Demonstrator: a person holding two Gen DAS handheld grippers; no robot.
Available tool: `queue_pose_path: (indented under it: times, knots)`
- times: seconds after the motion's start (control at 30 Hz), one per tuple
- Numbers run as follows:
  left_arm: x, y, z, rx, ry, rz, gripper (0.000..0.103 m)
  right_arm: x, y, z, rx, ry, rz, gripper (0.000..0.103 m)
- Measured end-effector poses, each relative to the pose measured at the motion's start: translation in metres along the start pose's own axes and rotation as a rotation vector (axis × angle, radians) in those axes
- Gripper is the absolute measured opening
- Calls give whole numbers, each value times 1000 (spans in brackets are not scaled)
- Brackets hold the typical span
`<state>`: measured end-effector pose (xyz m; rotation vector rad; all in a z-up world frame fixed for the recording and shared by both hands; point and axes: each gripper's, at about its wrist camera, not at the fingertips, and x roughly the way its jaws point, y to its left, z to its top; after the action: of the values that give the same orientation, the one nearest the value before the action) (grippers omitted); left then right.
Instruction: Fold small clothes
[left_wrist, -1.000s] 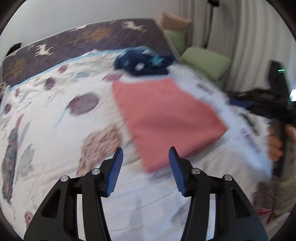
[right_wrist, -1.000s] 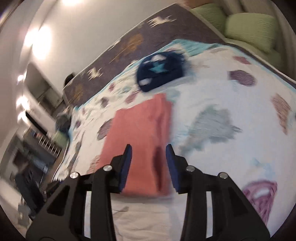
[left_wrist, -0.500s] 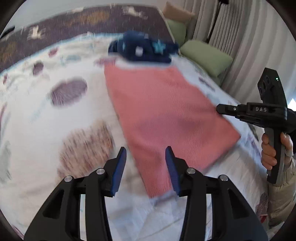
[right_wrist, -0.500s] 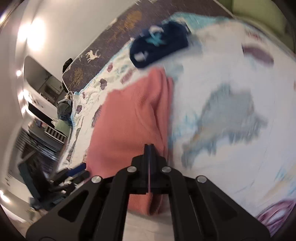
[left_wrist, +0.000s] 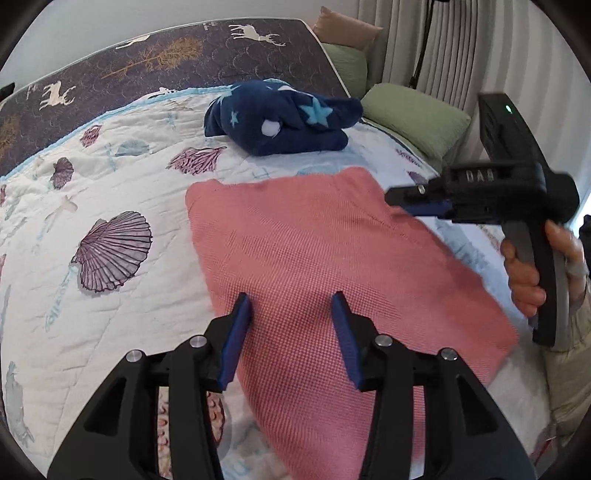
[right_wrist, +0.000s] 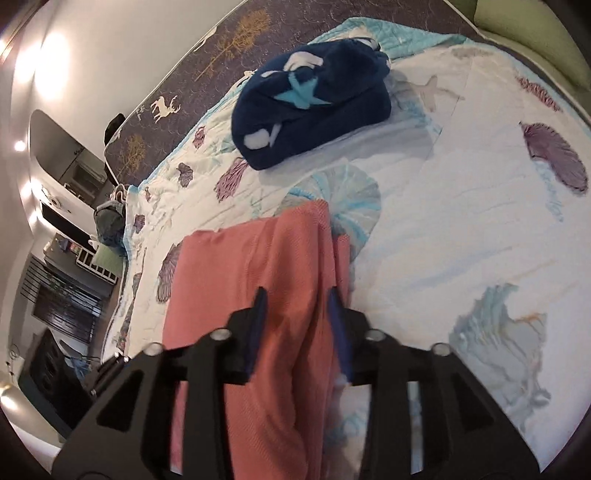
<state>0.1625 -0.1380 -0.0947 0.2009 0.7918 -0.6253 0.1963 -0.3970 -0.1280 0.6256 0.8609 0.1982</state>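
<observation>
A salmon-pink knit garment (left_wrist: 321, 266) lies folded flat on the shell-print quilt (left_wrist: 110, 192). My left gripper (left_wrist: 291, 317) is open just above its near left part, with the cloth below the gap between the jaws. My right gripper (right_wrist: 295, 310) is open over the garment's right edge, which bunches in a ridge (right_wrist: 306, 258) between the jaws. From the left wrist view the right gripper (left_wrist: 417, 203) hovers at the garment's far right corner, held in a hand.
A folded navy star-print fleece (left_wrist: 284, 118) lies beyond the pink garment, also seen in the right wrist view (right_wrist: 314, 103). Green cushions (left_wrist: 417, 118) and a curtain stand at the bed's right side. A dark patterned mattress edge (left_wrist: 147, 62) runs along the back.
My right gripper was shut half a second ago and is open now, over the garment's right edge. My left gripper has moved forward over the garment's near left part.
</observation>
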Motion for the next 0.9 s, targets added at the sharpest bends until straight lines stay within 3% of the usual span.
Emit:
queue_pose_path:
  times: [0.1, 0.13, 0.27, 0.33, 0.37, 0.4, 0.5, 0.6, 0.67, 0.73, 0.8, 0.87, 0.9]
  knots:
    - [4, 1, -2, 2, -2, -6, 51, 12, 1, 9, -7, 9, 1, 36]
    - [5, 2, -2, 3, -3, -5, 51, 16, 2, 12, -12, 14, -5, 15]
    - [7, 5, -3, 5, -3, -8, 52, 18, 5, 21, -15, -27, -19, 8]
    - [7, 5, -4, 0, 0, -10, 53, 19, -3, 24, -16, -67, -152, 6]
    - [6, 5, -5, -1, 1, -8, 53, 20, -11, 25, -13, -80, -270, 5]
    - [5, 5, -5, 0, -2, -8, 53, 18, -20, 24, 11, -70, -267, 5]
    - [3, 5, -6, 1, -7, -7, 53, 1, -22, 17, 51, -61, -47, 5]
    - [3, 5, -5, -4, -2, -2, 53, -10, 8, 6, -63, -16, -23, 10]
    - [2, 4, -5, -1, -2, 3, 53, -15, 21, -7, -103, 26, -10, 37]
    - [1, 5, -6, -1, -2, 3, 53, -17, 28, -19, -127, 46, -26, 46]
    - [2, 6, -7, -12, 0, 2, 53, -9, 28, -27, -127, 68, -69, 43]
    - [3, 4, -6, -11, 1, 9, 53, 0, 19, -27, -78, 94, -54, 13]
    - [2, 3, -6, -7, 0, 15, 53, 3, 13, -25, -37, 95, -19, 12]
